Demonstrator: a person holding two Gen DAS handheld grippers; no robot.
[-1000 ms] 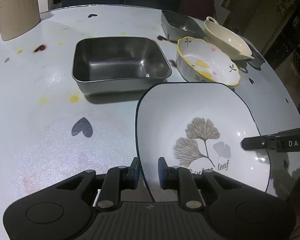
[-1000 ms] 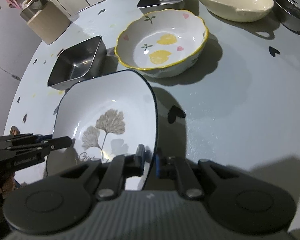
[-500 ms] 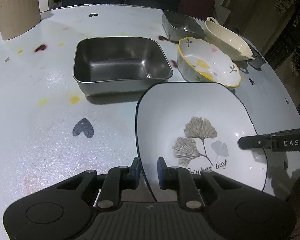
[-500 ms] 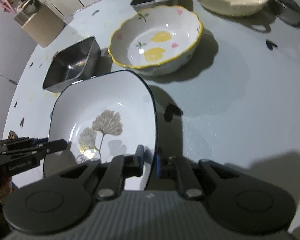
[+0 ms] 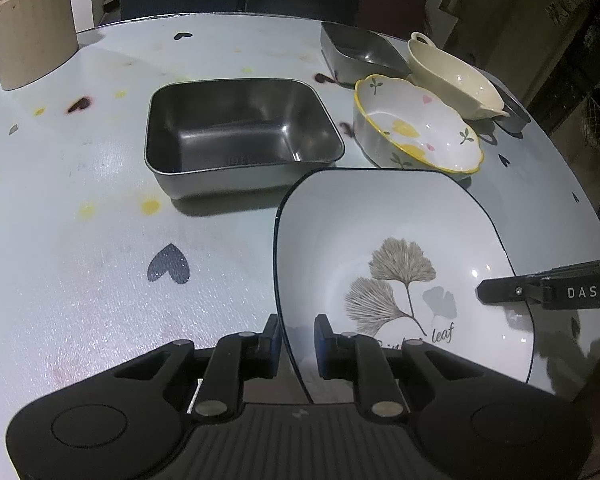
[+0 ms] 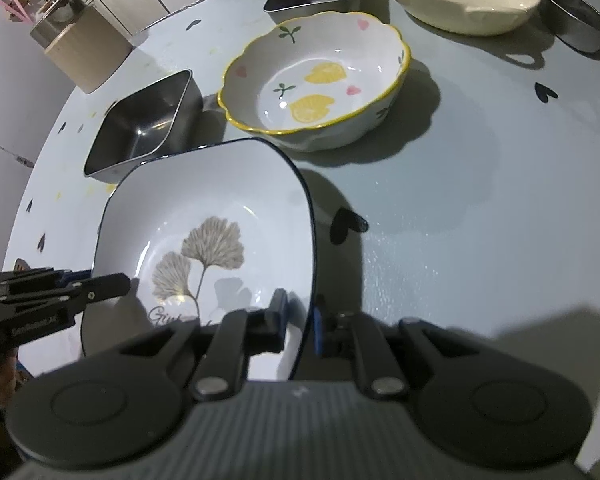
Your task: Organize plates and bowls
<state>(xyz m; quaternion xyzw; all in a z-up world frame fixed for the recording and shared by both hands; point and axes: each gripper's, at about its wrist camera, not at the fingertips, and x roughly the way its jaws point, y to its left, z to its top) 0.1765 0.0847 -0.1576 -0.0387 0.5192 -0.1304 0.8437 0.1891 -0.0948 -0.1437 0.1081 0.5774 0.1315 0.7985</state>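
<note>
We find both tools, left (image 5: 296, 338) and right (image 6: 300, 320), clenched on opposite plate (image 5: 384, 264) rims; uneven lifting could tip it into the near bowl (image 6: 316, 80).

Both grippers are angling steeply downward. The left gripper (image 5: 296, 338) is pinching one rim of the plate (image 5: 380, 216); the right gripper (image 6: 300, 320) is pinching the opposite rim.
</note>
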